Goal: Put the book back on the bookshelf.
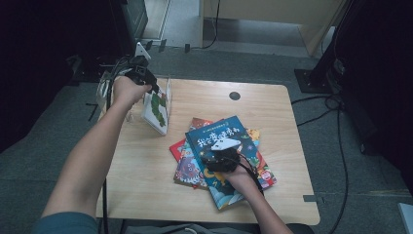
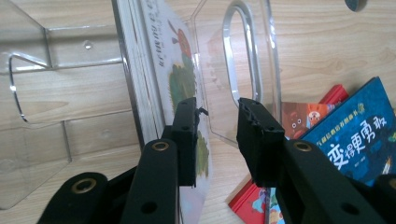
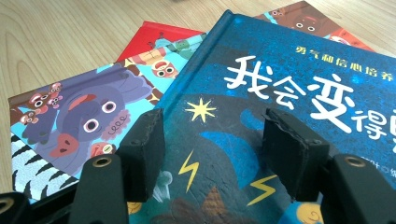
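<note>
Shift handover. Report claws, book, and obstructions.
Left claw open beside white book standing in clear holder. Right claw open over blue book. No obstructions.

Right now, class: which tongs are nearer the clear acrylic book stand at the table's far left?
Left. The left tongs sit right at the clear acrylic book stand, jaws open beside the white picture book in it. The right tongs hover over the blue book, well apart.

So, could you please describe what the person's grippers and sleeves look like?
Both grippers are black. The left gripper trails dark cables; the right gripper carries a pale three-cornered plate and a black cable. Their fingers are blocky black pads on arms with brass-coloured rivets. A teal sleeve covers the left upper arm.
</note>
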`<state>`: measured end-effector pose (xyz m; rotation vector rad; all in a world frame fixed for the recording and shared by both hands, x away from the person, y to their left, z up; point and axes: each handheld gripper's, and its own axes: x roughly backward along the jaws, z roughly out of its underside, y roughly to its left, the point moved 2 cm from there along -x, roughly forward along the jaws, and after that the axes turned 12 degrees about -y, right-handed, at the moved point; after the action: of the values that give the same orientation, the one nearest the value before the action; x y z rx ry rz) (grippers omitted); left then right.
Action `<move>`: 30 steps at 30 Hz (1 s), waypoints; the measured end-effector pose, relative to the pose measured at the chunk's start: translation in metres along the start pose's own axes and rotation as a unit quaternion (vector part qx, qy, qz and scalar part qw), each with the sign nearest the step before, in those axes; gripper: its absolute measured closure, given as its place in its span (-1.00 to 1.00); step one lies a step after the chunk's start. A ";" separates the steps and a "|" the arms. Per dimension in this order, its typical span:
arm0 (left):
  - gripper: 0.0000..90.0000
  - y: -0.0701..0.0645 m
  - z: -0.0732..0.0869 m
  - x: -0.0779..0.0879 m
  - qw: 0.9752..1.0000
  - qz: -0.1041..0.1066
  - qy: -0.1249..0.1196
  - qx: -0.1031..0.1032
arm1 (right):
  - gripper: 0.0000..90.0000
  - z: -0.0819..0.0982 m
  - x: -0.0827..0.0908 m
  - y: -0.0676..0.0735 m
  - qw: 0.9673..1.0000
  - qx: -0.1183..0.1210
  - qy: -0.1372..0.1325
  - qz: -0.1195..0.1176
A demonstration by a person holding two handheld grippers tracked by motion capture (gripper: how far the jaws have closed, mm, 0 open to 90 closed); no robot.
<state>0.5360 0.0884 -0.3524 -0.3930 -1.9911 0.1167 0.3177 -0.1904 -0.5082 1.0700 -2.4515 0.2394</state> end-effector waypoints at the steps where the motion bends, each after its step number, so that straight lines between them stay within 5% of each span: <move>1: 0.53 -0.001 0.002 0.003 1.000 0.003 -0.001 -0.005 | -0.13 0.000 0.000 0.000 1.000 -0.001 0.000 0.000; 13: 0.43 -0.007 0.033 0.030 0.998 0.051 -0.020 -0.045 | -0.13 0.000 0.000 0.000 1.000 -0.004 0.000 -0.002; 25: 0.12 -0.016 0.069 0.027 0.991 0.105 -0.039 -0.079 | 0.01 0.001 0.007 -0.005 1.000 -0.019 0.004 0.001; 30: 0.07 -0.024 0.082 0.024 0.987 0.105 -0.050 -0.109 | 0.06 0.000 0.014 -0.008 1.000 -0.023 -0.005 0.003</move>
<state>0.4482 0.0816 -0.3619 -0.7512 -2.0647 0.0517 0.3152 -0.2048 -0.5015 1.0480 -2.4573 0.1796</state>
